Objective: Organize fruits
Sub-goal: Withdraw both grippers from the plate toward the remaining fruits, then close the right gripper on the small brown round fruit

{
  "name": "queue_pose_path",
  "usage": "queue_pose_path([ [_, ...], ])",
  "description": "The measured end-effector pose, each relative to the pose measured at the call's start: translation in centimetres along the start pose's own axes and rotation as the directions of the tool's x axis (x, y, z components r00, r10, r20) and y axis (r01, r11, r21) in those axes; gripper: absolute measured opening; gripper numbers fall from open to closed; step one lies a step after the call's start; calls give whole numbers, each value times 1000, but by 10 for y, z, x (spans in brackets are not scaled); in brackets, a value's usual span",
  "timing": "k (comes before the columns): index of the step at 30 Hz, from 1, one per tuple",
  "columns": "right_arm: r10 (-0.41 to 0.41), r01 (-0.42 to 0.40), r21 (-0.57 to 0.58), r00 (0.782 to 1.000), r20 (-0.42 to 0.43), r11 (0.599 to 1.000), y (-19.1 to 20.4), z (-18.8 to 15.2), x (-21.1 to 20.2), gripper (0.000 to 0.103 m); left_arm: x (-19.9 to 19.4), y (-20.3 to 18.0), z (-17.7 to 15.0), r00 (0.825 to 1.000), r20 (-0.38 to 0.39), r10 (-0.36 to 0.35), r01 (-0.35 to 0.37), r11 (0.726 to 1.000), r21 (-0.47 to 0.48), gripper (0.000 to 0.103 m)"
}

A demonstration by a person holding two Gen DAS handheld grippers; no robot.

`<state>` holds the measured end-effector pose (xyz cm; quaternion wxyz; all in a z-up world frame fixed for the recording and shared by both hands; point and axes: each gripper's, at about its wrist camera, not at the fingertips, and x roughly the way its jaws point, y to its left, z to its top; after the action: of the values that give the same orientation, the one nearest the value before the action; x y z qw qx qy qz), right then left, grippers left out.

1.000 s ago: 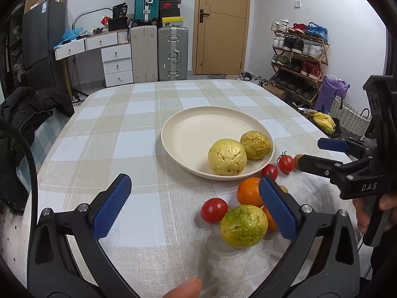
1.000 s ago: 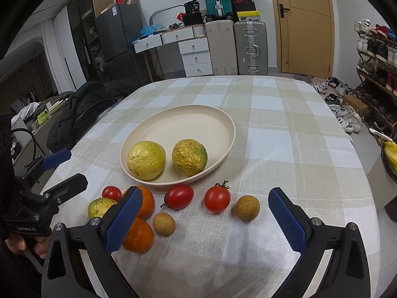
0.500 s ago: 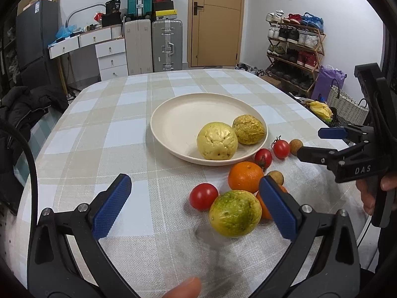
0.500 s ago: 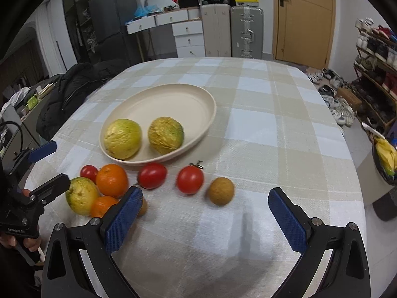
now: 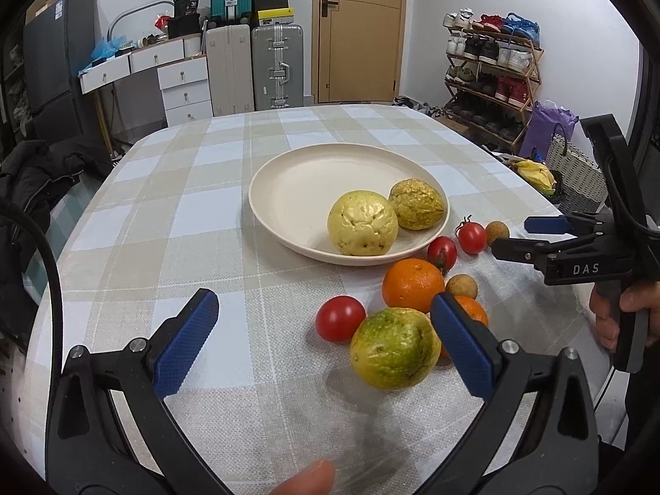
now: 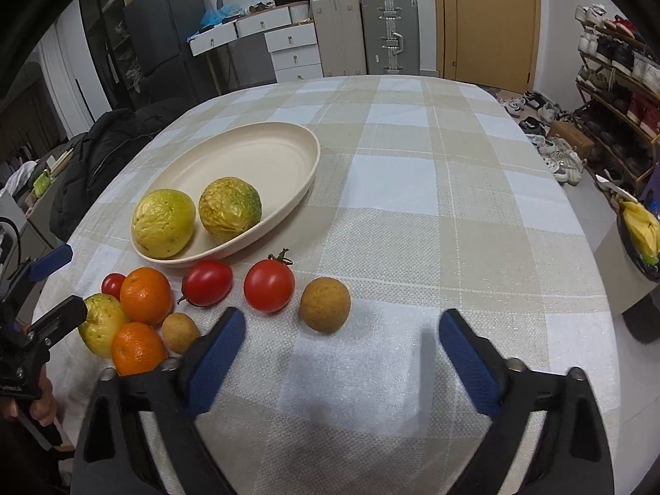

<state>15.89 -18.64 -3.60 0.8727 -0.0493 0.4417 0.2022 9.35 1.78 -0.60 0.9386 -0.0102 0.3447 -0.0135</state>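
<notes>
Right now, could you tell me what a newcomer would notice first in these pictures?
A cream plate on the checked tablecloth holds two wrinkled yellow fruits. In front of its near rim lies a loose cluster: tomatoes, oranges, small brown fruits. The open left gripper hovers beside a green-yellow fruit.
</notes>
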Motion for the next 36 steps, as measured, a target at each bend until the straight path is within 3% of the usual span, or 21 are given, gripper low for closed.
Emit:
queue_pose_path([
  [12, 51, -51, -48, 999, -5, 998, 10, -4, 6, 62, 3, 1, 0, 1000, -8, -3, 3, 1000, 1, 103],
  [24, 29, -29, -69, 1000, -2, 997, 13, -3, 6, 26, 8, 2, -2, 1000, -18, -7, 7, 1000, -1, 103],
  [36, 62, -58, -105, 997, 39, 993, 21, 1, -12, 25, 7, -2, -5, 1000, -22, -16, 16, 1000, 8, 103],
])
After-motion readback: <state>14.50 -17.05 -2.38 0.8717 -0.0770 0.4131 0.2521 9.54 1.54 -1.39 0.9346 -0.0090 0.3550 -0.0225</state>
